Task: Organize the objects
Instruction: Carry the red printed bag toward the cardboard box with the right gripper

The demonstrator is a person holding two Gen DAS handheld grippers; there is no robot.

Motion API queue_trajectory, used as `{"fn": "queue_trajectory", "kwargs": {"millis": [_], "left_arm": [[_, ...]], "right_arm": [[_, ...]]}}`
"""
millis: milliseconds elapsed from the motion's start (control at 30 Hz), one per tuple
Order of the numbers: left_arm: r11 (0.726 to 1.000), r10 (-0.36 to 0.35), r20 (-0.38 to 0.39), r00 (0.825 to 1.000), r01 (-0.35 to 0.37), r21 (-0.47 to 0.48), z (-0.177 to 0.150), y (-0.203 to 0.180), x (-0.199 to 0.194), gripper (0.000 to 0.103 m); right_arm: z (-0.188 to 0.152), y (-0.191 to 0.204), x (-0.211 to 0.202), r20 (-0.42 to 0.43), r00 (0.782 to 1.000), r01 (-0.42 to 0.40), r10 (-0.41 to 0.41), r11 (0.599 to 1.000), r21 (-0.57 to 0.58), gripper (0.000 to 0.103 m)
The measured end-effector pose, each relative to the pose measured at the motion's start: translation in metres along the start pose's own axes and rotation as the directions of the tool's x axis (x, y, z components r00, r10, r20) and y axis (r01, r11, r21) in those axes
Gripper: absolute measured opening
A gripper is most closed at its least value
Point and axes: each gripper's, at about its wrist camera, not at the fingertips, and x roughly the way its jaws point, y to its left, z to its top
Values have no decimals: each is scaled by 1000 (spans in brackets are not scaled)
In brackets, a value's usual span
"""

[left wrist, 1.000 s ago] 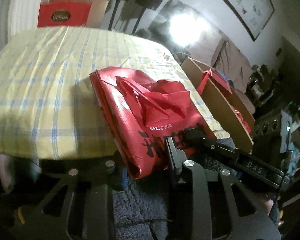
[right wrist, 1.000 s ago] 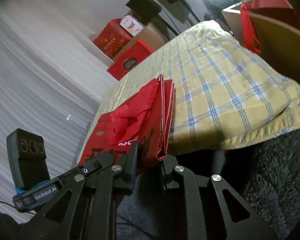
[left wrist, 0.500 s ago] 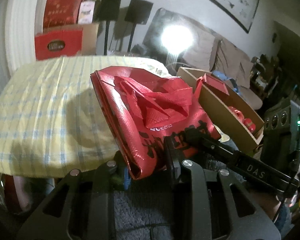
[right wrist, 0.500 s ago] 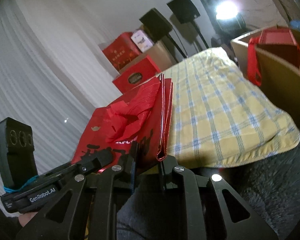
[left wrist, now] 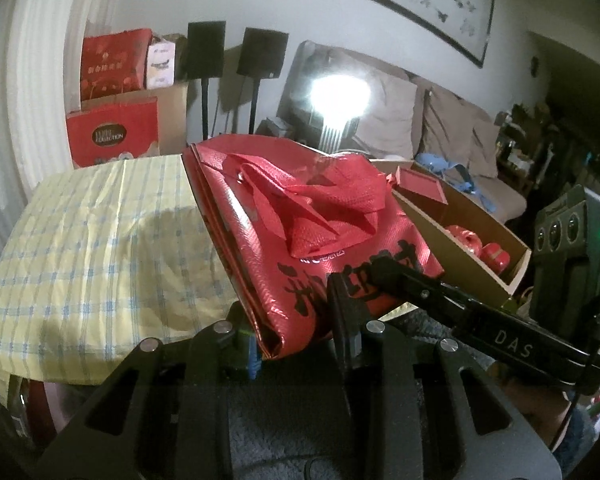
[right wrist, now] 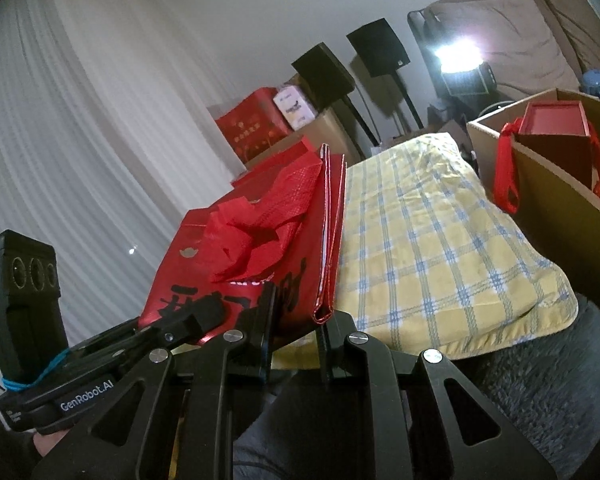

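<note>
A folded red shopping bag [left wrist: 312,236] with black lettering and loose red handles is held up off the yellow checked cloth [left wrist: 100,248]. My left gripper [left wrist: 296,328] is shut on the bag's near left corner. My right gripper [right wrist: 296,312] is shut on its near right corner, where the red shopping bag [right wrist: 268,248] tilts up over the checked cloth [right wrist: 428,248]. Each gripper's black body shows in the other's view. An open cardboard box [left wrist: 452,232] with red items inside stands just right of the bag.
The cardboard box [right wrist: 556,184] holds a red gift box [right wrist: 552,136] and red ornaments. Red cartons [left wrist: 112,128] and two black speakers [left wrist: 260,52] stand behind the cloth. A bright lamp [left wrist: 336,96] glares before a sofa [left wrist: 440,128]. Grey carpet lies below.
Both grippers have risen with the bag, lifting its near edge off the cloth so it tilts up. More of the room behind has come into view.
</note>
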Motion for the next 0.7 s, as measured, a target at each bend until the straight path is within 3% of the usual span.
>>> {"fn": "queue_trajectory", "kwargs": {"millis": [700], "left_arm": [[1000, 8, 123, 992, -5, -22, 35, 8, -24, 26]], "right_arm": [[41, 30, -8, 27, 999, -42, 45, 990, -132, 17]]}}
